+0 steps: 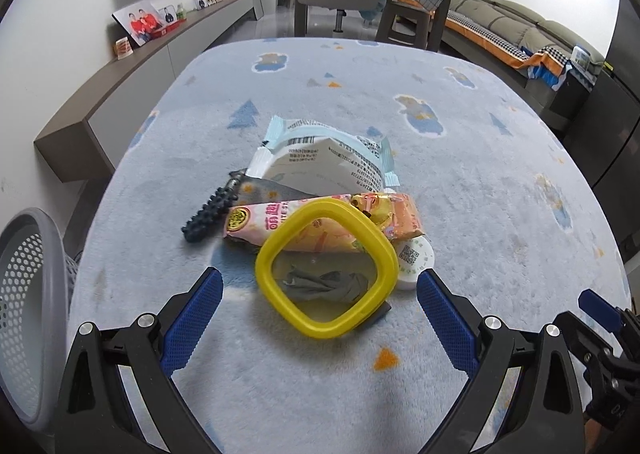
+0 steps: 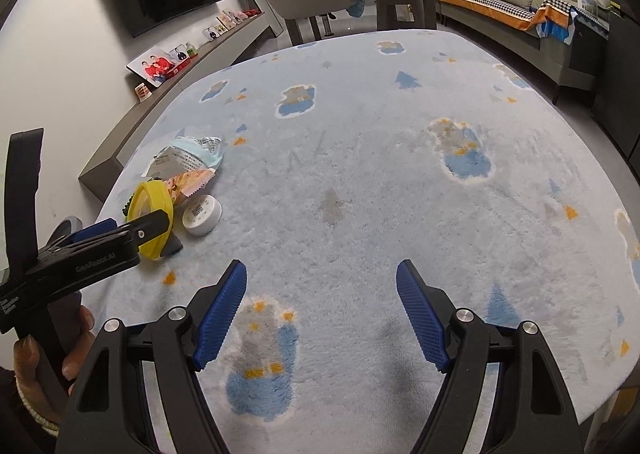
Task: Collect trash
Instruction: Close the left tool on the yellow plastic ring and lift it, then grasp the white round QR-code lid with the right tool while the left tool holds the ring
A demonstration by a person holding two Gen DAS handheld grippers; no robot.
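Reaching with your left gripper (image 1: 320, 286), jaws apart, straddle the yellow lid (image 1: 326, 272) squarely near the table's (image 1: 480, 181) left edge before closing.

Left gripper (image 1: 320, 290): black angular linkage arms, round silver screws at the pivots, blue fingers (image 1: 202, 310) with a fine ribbed texture. Right gripper (image 2: 320, 314): same build, black frame, silver screws, blue textured pads (image 2: 222, 314). White lettering on the left gripper's black body in the right wrist view. Person's hand (image 2: 48, 354) wears a pale beaded bracelet.
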